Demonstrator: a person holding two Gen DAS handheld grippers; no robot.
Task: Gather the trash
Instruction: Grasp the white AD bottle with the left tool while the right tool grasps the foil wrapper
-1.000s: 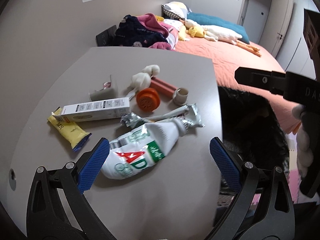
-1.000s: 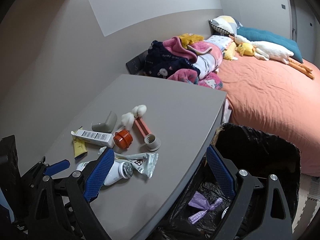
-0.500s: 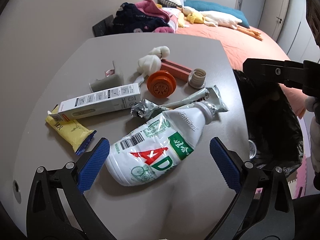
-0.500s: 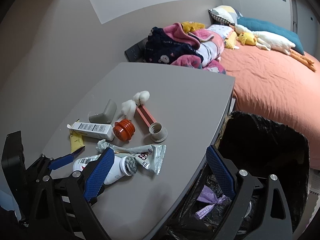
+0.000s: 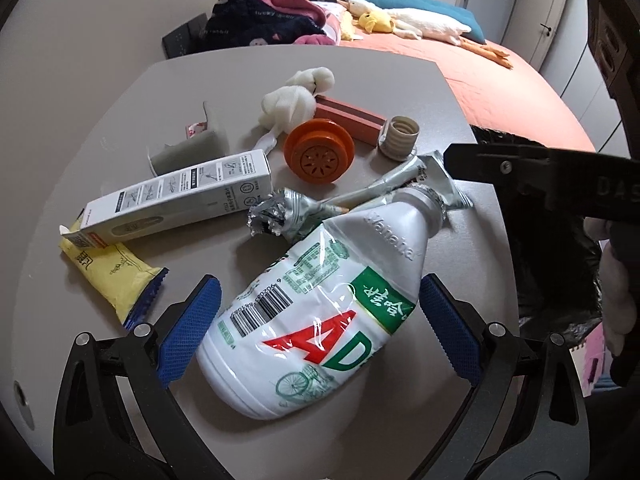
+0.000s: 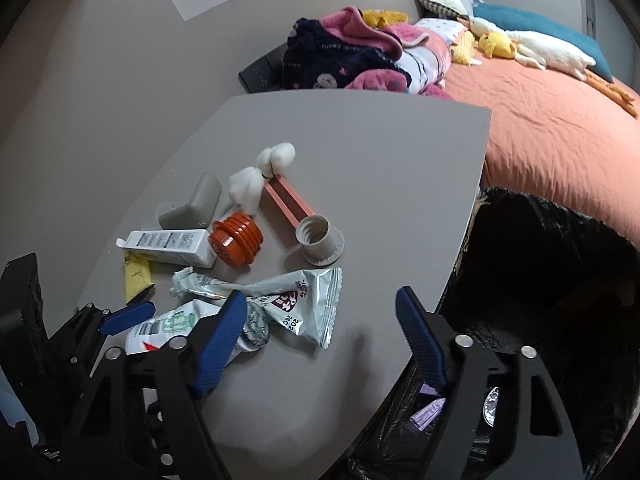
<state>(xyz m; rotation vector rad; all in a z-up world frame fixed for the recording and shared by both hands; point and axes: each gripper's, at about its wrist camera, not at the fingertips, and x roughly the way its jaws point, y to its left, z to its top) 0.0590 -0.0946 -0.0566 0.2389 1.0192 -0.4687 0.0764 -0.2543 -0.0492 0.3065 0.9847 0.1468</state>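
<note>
A crushed white plastic bottle (image 5: 320,312) with a red and green label lies on the grey table (image 6: 380,160). My left gripper (image 5: 316,328) is low over it. Its blue pads straddle the bottle's body, still wide and not squeezing it. A crumpled pale green snack wrapper (image 6: 296,300) lies against the bottle's neck. My right gripper (image 6: 318,328) hangs just before the wrapper. Its jaws are closing, with only the wrapper's near corner between them and no pad pressing on it. The bin with a black bag (image 6: 540,280) stands off the table's right edge.
Further back on the table lie a white carton (image 5: 180,200), a yellow packet (image 5: 112,272), an orange cap (image 5: 320,156), cotton wads (image 5: 288,104), a red stick and a grey threaded collar (image 5: 400,132). A bed with clothes and plush toys lies beyond.
Both grippers have sunk toward the table and the litter looks larger. The bottle now lies between the left pads. The right jaws have narrowed.
</note>
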